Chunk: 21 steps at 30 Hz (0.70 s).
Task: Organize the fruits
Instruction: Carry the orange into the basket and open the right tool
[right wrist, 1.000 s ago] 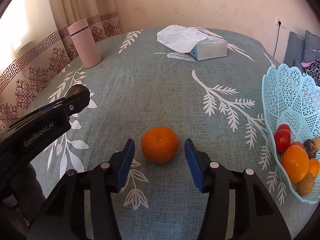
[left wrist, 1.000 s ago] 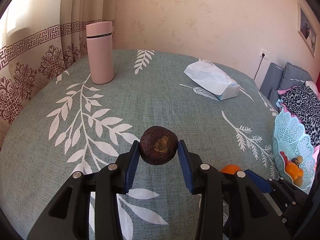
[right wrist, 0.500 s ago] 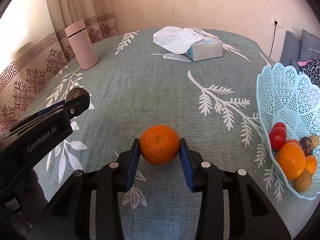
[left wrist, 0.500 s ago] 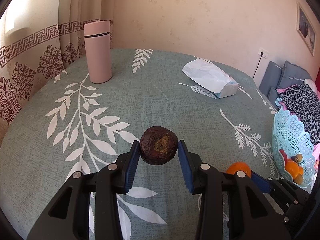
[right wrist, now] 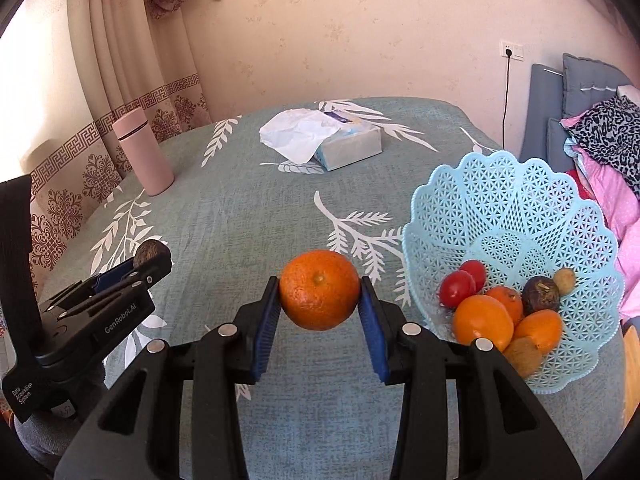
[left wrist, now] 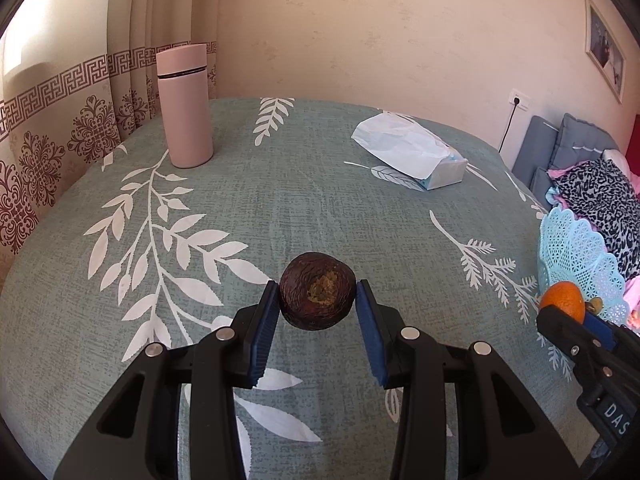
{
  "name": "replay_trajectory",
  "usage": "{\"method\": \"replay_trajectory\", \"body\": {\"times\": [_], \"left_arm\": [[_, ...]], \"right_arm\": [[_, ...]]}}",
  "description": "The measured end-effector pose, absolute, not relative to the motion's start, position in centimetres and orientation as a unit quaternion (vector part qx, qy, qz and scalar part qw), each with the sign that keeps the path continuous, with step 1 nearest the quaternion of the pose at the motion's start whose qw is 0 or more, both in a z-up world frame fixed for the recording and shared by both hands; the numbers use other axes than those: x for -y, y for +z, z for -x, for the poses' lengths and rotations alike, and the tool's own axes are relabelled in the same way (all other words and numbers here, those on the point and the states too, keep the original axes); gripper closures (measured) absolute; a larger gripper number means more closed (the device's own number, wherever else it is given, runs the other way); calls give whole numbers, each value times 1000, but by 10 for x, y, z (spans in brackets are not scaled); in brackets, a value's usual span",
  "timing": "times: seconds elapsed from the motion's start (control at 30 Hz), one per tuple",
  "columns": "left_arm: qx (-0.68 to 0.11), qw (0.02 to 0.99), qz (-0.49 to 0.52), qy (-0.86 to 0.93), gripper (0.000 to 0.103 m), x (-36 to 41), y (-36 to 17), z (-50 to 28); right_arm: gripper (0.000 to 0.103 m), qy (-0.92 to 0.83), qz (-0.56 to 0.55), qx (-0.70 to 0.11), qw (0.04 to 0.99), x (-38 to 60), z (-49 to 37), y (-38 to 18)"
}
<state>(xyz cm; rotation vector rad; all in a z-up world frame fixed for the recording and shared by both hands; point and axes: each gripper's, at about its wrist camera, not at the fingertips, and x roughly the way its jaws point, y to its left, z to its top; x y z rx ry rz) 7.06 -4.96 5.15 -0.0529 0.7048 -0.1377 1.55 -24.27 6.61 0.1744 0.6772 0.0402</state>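
My left gripper point(left wrist: 317, 304) is shut on a dark brown wrinkled fruit point(left wrist: 317, 296), held above the teal tablecloth point(left wrist: 248, 216). My right gripper point(right wrist: 319, 296) is shut on an orange point(right wrist: 319, 289), lifted off the cloth just left of the light blue lattice basket point(right wrist: 516, 196). The basket holds several fruits: red tomatoes point(right wrist: 460, 286), oranges point(right wrist: 482, 322), a dark fruit point(right wrist: 540, 294) and brownish ones. In the right wrist view the left gripper point(right wrist: 150, 254) shows at the left with its dark fruit point(right wrist: 147, 251). In the left wrist view the right gripper's orange point(left wrist: 562, 299) appears beside the basket point(left wrist: 576, 256).
A pink flask point(left wrist: 184, 106) stands at the table's far left near the patterned curtain point(left wrist: 48, 128). A tissue pack point(right wrist: 340, 142) with a white paper lies at the far middle. Cushions and clothes point(right wrist: 604, 136) lie beyond the right edge.
The right gripper closed on the orange, lifted it off the cloth and carried it right, toward the basket. The left gripper held still with the dark fruit.
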Motion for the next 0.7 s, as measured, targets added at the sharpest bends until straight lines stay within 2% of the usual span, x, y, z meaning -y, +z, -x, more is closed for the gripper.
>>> {"method": "replay_trajectory", "body": {"times": [0.47, 0.7], "left_arm": [[-345, 935, 10, -83, 63, 62, 49, -64], [-346, 933, 3, -94, 63, 69, 47, -61]], "right_arm": [[63, -70, -137, -294, 943, 324, 5, 87], [63, -110, -175, -307, 929, 365, -1, 73]]}}
